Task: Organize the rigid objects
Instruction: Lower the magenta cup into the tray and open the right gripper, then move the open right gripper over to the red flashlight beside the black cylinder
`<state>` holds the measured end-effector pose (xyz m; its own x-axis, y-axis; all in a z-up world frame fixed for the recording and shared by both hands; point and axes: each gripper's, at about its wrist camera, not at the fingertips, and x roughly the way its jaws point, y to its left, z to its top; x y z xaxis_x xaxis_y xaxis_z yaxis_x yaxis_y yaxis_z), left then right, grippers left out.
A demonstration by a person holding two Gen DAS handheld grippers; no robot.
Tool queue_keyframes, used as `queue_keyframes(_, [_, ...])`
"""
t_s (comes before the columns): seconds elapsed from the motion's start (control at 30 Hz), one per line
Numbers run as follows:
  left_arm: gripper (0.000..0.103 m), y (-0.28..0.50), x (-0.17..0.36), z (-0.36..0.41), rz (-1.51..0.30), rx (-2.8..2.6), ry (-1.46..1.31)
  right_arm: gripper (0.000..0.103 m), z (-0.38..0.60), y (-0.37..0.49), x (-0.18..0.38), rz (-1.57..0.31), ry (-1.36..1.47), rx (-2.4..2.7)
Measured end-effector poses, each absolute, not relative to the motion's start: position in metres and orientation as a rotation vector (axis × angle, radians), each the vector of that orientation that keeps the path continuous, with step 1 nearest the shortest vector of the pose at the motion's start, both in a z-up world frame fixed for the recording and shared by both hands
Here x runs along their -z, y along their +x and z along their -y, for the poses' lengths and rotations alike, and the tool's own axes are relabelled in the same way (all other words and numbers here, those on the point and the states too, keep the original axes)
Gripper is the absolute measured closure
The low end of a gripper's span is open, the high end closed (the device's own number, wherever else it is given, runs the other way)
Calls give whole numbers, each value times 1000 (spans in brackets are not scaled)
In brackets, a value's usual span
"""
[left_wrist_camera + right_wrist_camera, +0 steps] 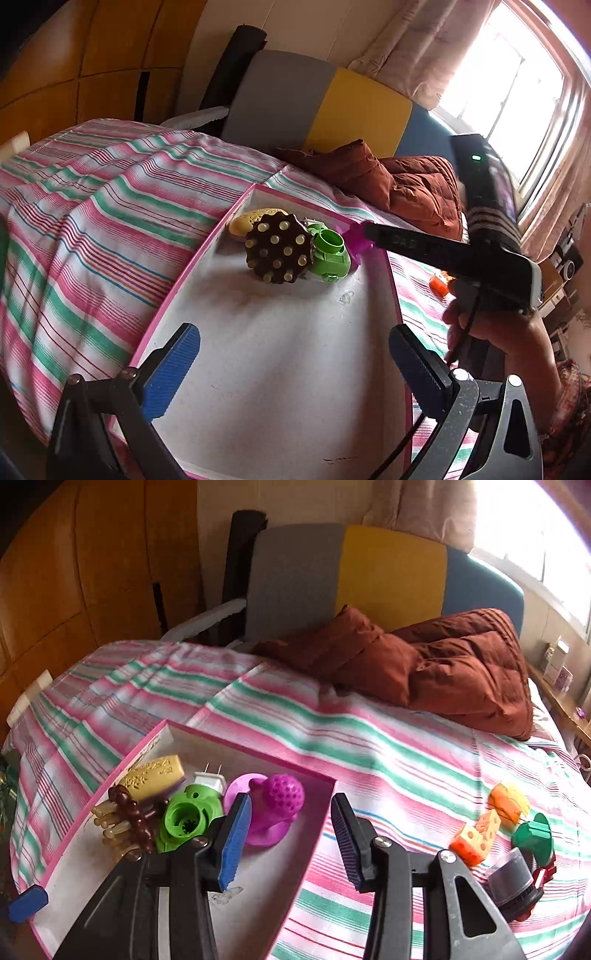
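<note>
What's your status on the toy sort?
Both tongs open, left and right. Purple toy in tray. Loose toys on bed. Nothing in the way.

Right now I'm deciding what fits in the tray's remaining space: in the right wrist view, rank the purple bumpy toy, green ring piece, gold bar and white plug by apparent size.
1. Purple bumpy toy
2. Green ring piece and gold bar: too alike to rank; the bar lies farther back
3. White plug, partly hidden
</note>
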<state>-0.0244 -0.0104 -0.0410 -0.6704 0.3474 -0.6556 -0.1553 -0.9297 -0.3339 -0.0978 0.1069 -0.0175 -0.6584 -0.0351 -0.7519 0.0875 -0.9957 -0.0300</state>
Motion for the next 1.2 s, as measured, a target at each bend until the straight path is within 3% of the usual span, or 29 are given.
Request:
queue_keyframes(0.2, [0,-22,39,11,346,-2623,-1096,58,-106,-118,38,-268,1407,2873])
queue_keyframes(0.33, [0,-23,39,14,370,-2626,-1096,58,-124,-106,30,-64,1352,2857])
queue_keyframes(0.6, [0,-22,39,14,376,-2621,-1093,57,-146,-62,20,122,1259,2859])
queue_keyframes(1.2, [0,6,32,-35,269,-2428,-1027,57,-252,35,38,292,1356,2982])
